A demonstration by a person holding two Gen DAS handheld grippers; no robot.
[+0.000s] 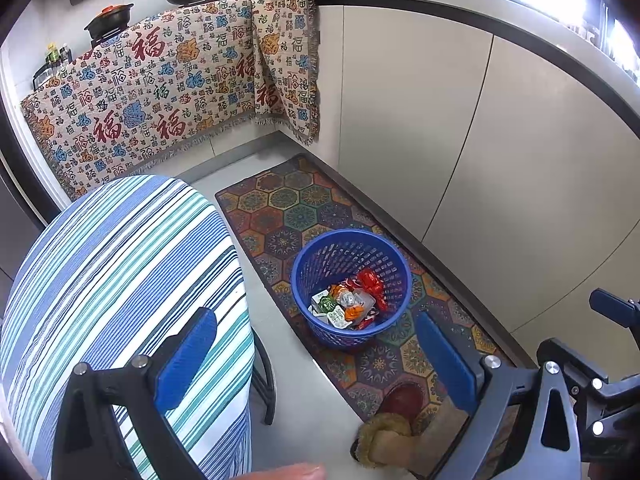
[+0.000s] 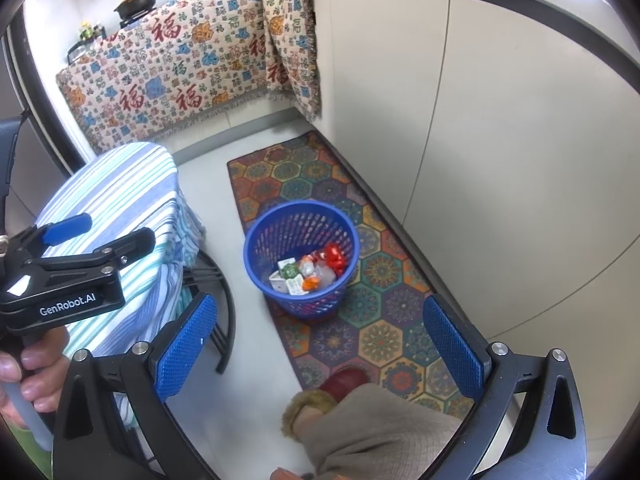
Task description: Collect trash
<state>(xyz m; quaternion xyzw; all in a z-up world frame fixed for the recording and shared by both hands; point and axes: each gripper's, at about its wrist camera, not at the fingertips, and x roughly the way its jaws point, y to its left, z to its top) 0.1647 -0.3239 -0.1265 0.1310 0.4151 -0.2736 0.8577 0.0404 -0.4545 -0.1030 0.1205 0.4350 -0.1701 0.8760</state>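
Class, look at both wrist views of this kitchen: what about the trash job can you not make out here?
- Lower trash layers in the blue basket: covered by the top wrappers.
- Wrapper labels: too small in both views.
- Striped tabletop: its near part is hidden by the left gripper, and partly by that same gripper in the right view.
- Right gripper: open, empty.

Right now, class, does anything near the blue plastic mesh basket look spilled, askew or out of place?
Nothing stands out. The blue plastic mesh basket stands upright on the hexagon-patterned rug, with the crumpled wrappers all inside it. No trash shows on the floor. Both the left gripper and the right gripper are open and empty.
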